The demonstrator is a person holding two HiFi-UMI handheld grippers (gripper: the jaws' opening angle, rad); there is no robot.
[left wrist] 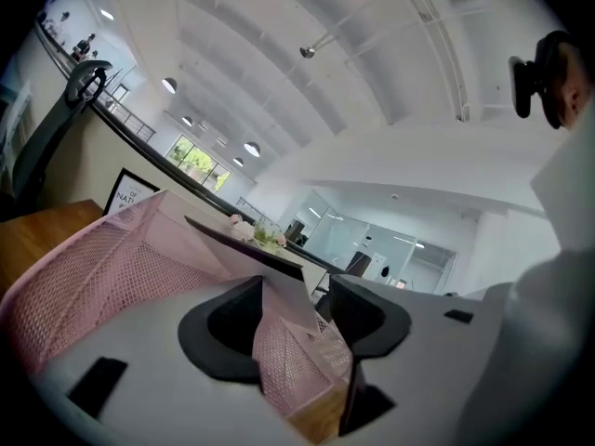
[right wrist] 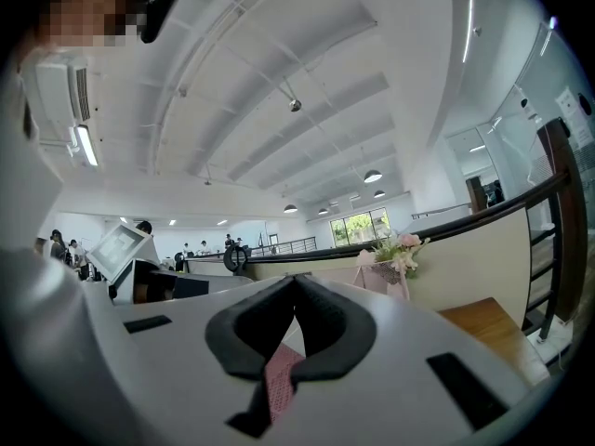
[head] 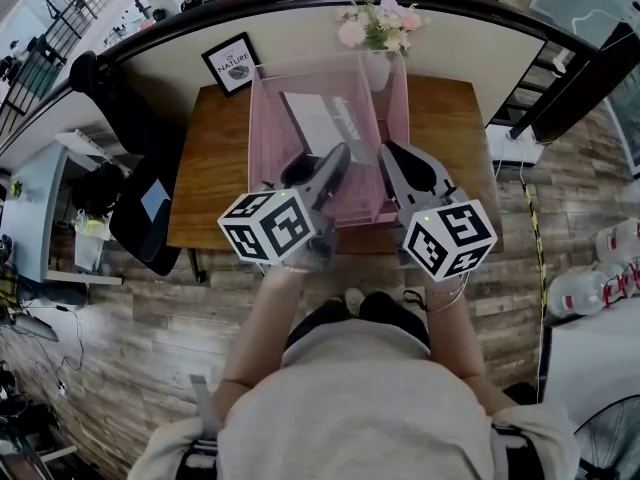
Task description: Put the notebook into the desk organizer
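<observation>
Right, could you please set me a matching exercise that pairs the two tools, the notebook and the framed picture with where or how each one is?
Things:
1. left tool
2. right tool
3. notebook
4. framed picture

Places or states:
A. jaws together
B. by the far left corner of the table
C. jaws apart
D. inside the pink desk organizer

Pairs: 1-C, 2-A, 3-D, 4-B
</observation>
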